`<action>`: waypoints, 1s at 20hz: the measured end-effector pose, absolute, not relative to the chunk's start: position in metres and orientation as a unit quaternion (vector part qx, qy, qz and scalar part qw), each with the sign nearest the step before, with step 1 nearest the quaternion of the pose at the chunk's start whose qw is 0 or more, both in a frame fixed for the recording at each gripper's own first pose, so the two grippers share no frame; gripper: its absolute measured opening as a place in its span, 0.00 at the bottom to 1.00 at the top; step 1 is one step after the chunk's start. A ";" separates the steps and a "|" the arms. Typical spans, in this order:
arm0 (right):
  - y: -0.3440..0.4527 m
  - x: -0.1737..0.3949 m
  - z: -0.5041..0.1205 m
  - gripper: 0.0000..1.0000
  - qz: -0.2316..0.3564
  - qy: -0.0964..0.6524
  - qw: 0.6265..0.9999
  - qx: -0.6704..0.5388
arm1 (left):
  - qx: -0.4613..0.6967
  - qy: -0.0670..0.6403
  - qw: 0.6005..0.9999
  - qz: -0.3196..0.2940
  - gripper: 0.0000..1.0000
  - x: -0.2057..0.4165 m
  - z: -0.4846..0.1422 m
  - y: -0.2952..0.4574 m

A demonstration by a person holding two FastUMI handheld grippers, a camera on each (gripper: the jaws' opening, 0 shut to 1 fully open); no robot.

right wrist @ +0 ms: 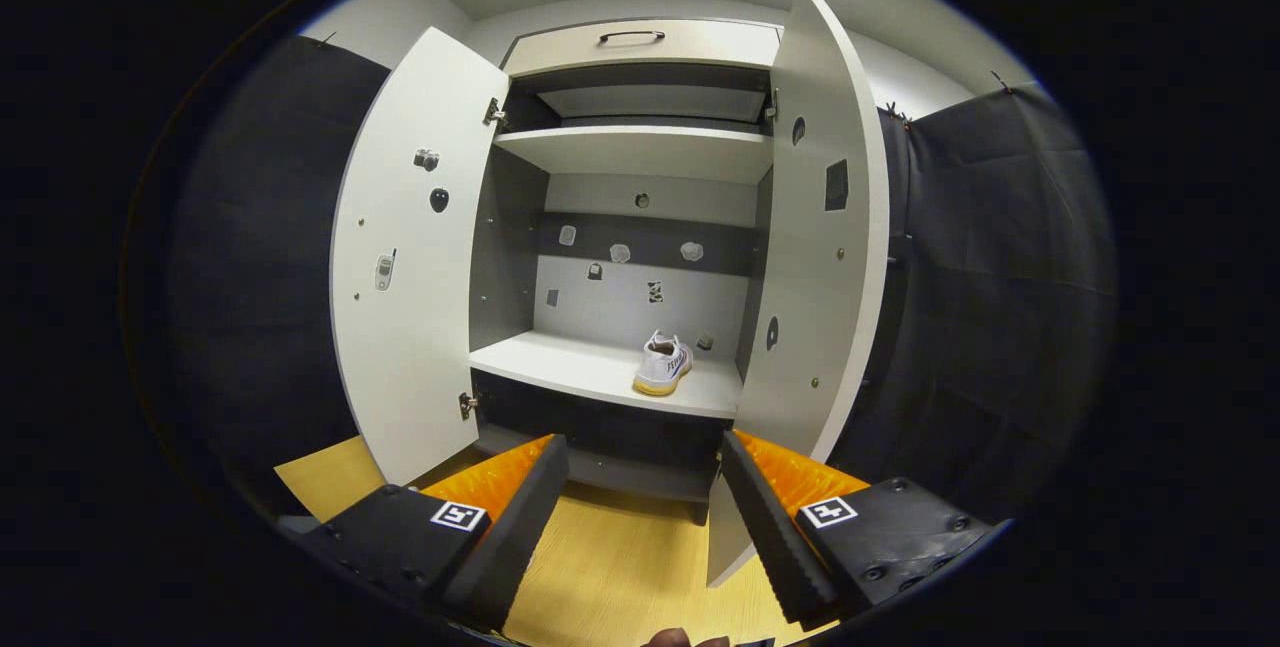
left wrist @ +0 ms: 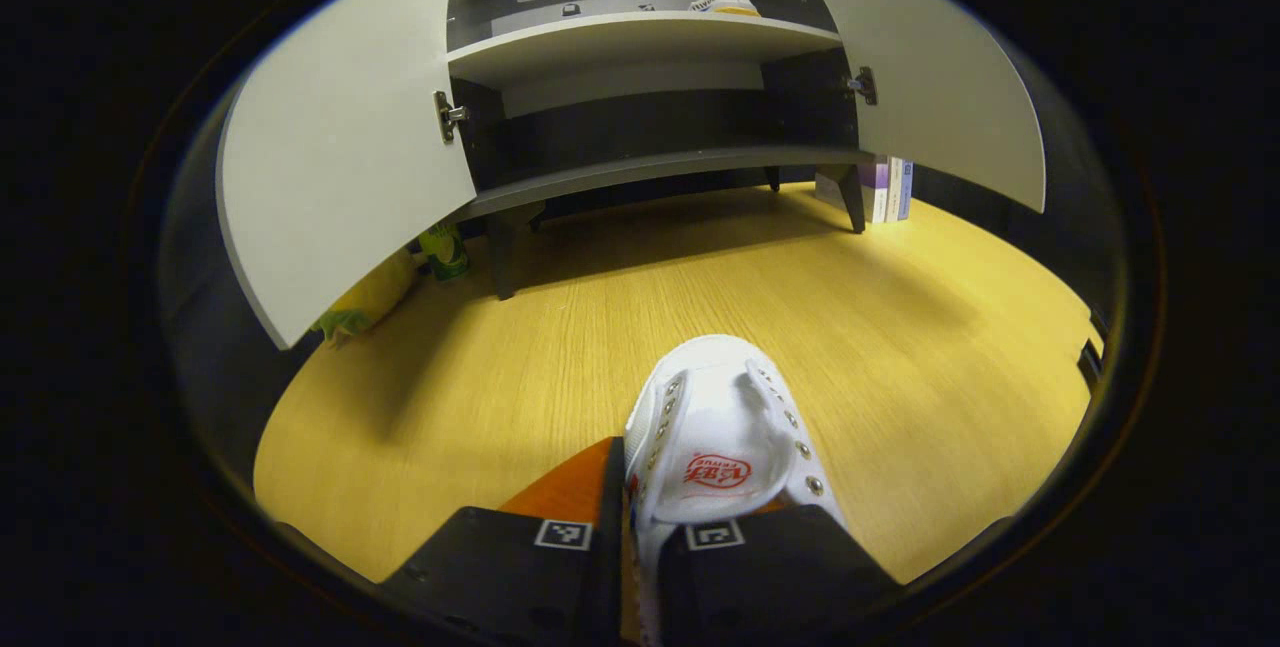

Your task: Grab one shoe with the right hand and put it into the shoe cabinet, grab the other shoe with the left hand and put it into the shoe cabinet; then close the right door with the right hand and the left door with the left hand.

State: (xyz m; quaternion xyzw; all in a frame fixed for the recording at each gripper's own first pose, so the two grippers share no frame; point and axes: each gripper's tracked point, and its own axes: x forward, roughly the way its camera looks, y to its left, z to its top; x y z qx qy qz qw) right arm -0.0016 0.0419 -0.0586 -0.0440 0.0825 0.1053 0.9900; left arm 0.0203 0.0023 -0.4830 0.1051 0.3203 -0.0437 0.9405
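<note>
White canvas shoe (left wrist: 715,427) pinched at side wall in our left gripper (left wrist: 628,567), just above wooden floor, cabinet (left wrist: 640,37) ahead. Light, soft; we judge collar firmest hold. Right gripper (right wrist: 640,517) wide open, empty; other shoe (right wrist: 663,365) on shelf ahead.

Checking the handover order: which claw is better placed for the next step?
Left. The left claw is clamped on the white canvas sneaker, facing the open grey shoe cabinet. The right claw is open and empty; its matching white sneaker already sits shelved.
</note>
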 end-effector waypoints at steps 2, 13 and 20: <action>0.041 -0.004 -0.060 0.98 0.105 0.084 0.990 -0.042 | 0.122 0.330 0.935 -0.055 0.11 0.020 -0.483 0.003; 0.035 -0.001 -0.065 0.98 0.091 0.096 0.991 0.009 | 0.057 0.355 0.933 0.006 0.08 -0.011 -0.403 0.011; 0.014 0.007 -0.073 0.98 0.073 0.100 0.992 0.023 | 0.012 0.314 0.948 0.043 0.08 0.010 -0.293 -0.002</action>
